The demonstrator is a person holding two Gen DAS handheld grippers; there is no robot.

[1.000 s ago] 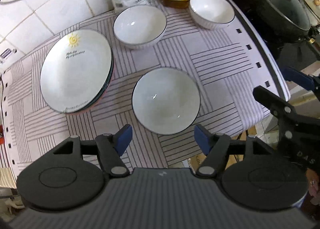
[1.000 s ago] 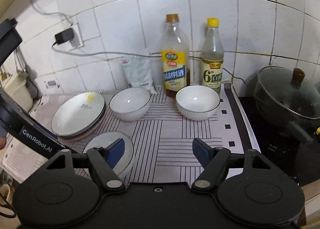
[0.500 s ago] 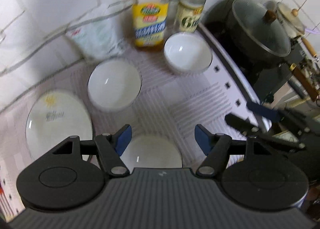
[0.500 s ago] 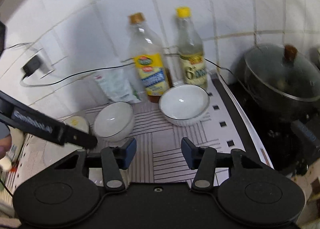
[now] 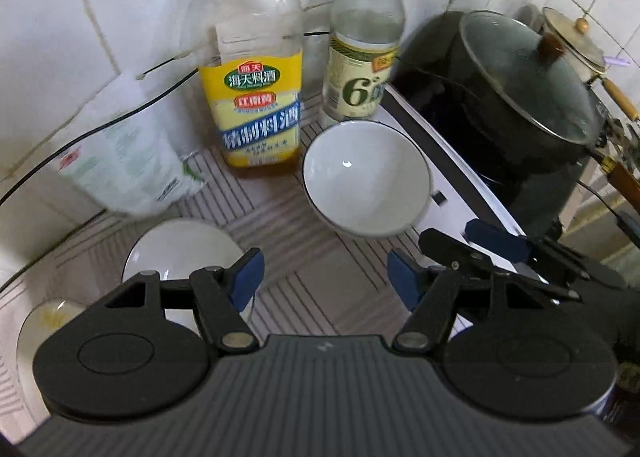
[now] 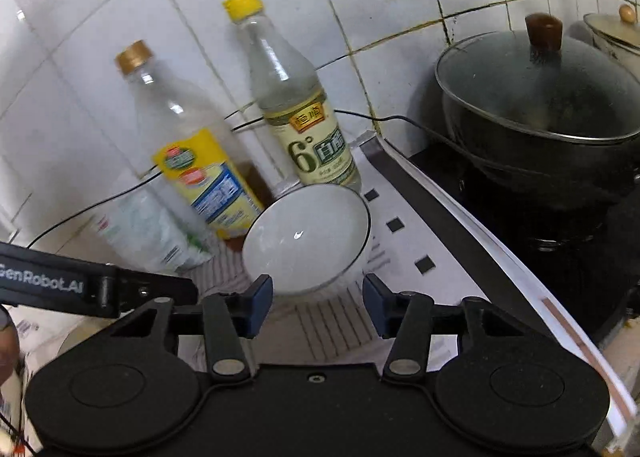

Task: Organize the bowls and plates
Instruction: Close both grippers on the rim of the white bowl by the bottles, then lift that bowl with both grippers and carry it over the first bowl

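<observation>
A white bowl with a dark rim (image 6: 308, 237) stands on the striped mat in front of the two bottles. It also shows in the left wrist view, bowl (image 5: 366, 181). My right gripper (image 6: 317, 289) is open, its blue pads just short of the bowl's near rim and either side of it, not touching. My left gripper (image 5: 326, 279) hangs open over the mat to the left of that bowl, with nothing between its fingers. A second white bowl (image 5: 180, 253) sits under its left finger. A plate with a sun print (image 5: 44, 321) peeks out at the lower left.
A yellow-labelled bottle (image 5: 260, 109) and a vinegar bottle (image 5: 360, 69) stand against the tiled wall, with a plastic bag (image 5: 120, 161) beside them. A dark pot with a glass lid (image 6: 536, 113) sits on the stove to the right. The mat's edge (image 6: 440, 217) runs beside the bowl.
Both grippers have moved toward the back right bowl and the bottles, which now look much larger. The right jaws have narrowed. The front bowl has left the left wrist view.
</observation>
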